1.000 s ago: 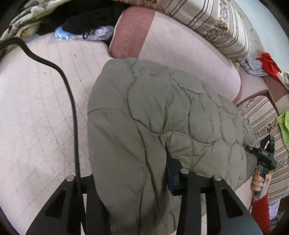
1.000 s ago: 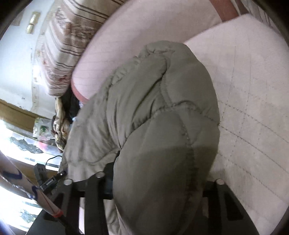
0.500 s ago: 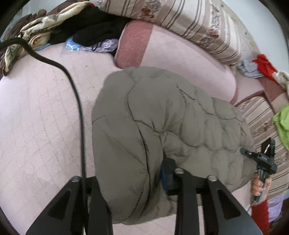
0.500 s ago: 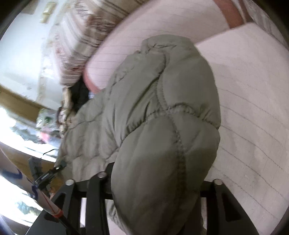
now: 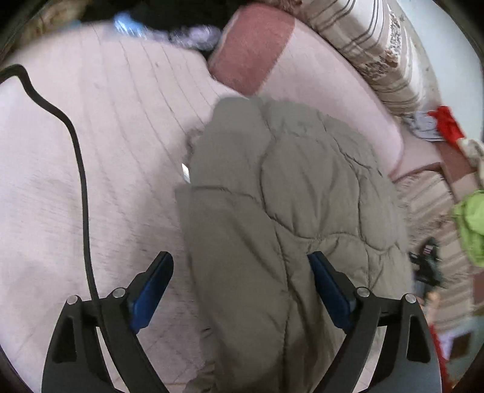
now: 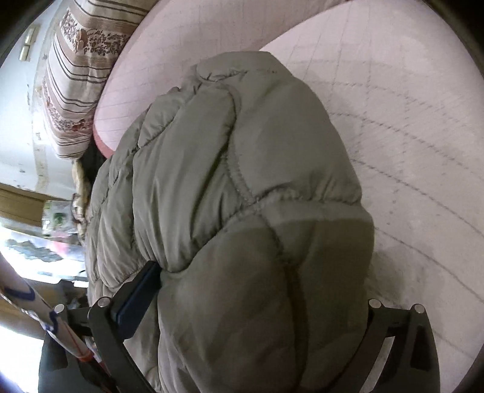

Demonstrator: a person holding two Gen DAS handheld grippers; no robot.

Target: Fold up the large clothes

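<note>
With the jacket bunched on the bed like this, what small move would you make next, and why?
Probably draw the left gripper back clear: its fingers are spread apart, no longer pinching the jacket, which lies folded on the bed. The right gripper also looks open.

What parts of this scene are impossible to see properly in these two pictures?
- Right view: the right tool's right finger, buried under the quilted jacket.
- Left view: the jacket's near end, cut off by the bottom edge.
- Left view: the dark and blue heap at the top, smeared by blur.
- Left view: the other tool, small and blurred.
</note>
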